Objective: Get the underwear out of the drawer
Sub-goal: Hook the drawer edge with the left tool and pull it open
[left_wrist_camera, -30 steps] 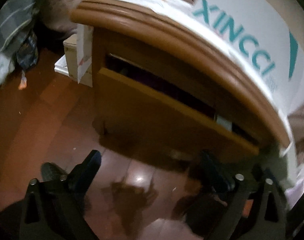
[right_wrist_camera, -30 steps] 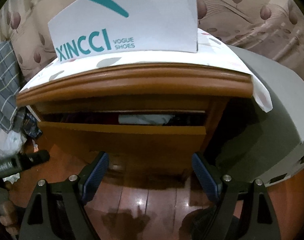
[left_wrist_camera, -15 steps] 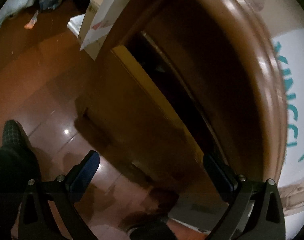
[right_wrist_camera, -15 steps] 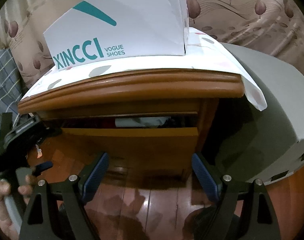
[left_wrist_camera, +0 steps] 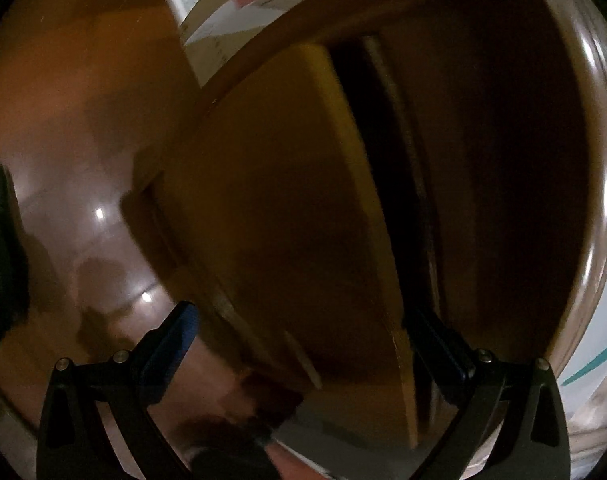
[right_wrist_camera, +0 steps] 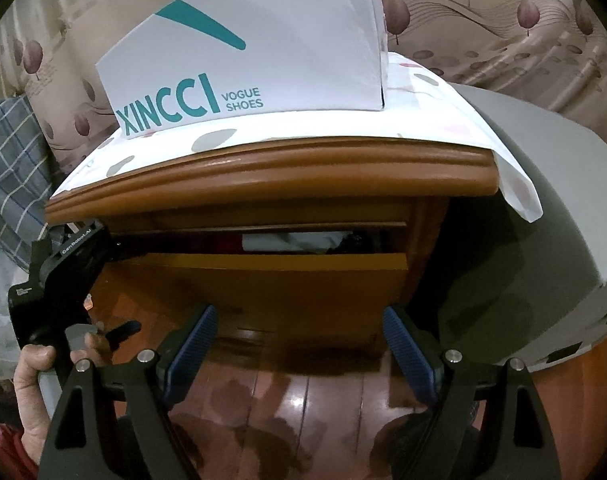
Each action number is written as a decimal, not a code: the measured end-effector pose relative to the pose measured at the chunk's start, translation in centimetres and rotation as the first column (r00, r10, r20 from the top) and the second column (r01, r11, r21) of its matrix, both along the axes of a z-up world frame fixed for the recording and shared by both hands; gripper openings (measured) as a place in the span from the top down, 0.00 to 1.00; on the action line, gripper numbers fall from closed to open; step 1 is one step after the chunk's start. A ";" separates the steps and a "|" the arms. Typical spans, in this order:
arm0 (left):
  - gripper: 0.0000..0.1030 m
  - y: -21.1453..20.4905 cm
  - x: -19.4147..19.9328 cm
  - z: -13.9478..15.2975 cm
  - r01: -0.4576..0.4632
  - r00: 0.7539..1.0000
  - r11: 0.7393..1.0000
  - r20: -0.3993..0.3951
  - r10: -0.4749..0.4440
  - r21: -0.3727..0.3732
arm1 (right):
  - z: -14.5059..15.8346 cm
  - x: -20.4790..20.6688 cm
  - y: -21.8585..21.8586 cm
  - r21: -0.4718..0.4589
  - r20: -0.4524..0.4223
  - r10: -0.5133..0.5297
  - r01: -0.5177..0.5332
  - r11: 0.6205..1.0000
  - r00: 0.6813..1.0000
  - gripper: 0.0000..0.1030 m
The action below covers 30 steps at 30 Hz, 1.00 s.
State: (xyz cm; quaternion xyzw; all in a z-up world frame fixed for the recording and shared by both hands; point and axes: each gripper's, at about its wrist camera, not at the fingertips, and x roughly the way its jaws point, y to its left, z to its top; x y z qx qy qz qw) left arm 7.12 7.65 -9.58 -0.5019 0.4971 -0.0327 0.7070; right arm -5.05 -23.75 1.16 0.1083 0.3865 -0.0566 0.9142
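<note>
Left gripper [left_wrist_camera: 303, 356] has swung in close to the drawer [right_wrist_camera: 271, 280] edge, fingers wide open, empty.
Right gripper [right_wrist_camera: 299, 344] hangs back, fingers spread, holding nothing; drawer only ajar, so you prob. pull it wider next.

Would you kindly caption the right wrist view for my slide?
Right gripper, open, faces the ajar drawer; left gripper at its corner.

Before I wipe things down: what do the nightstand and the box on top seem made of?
Nightstand: looks like varnished wood, orange-brown with a glossy moulded edge. Shoe box: matte white cardboard, judging by crisp folded corners and printed lettering.
</note>
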 end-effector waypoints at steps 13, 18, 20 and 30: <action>0.00 -0.1 0.3 -3.7 -0.174 0.976 0.961 -0.167 0.139 -0.215 | 0.0 -0.1 -0.3 0.012 -0.002 -0.010 0.010 1.000 1.000 0.16; 0.00 -0.2 0.9 -4.0 -0.186 0.965 0.966 -0.219 0.146 -0.179 | 0.0 -0.1 -0.3 0.015 -0.004 -0.011 0.011 1.000 1.000 0.16; 0.00 -0.2 1.2 -3.8 -0.176 0.966 0.974 -0.215 0.142 -0.145 | 0.1 -0.1 -0.3 0.018 -0.004 -0.008 0.008 1.000 1.000 0.16; 0.00 -0.1 1.1 -1.5 -0.091 0.976 0.995 -0.201 0.079 -0.049 | 0.2 0.1 -0.2 0.004 -0.002 -0.009 0.009 1.000 1.000 0.16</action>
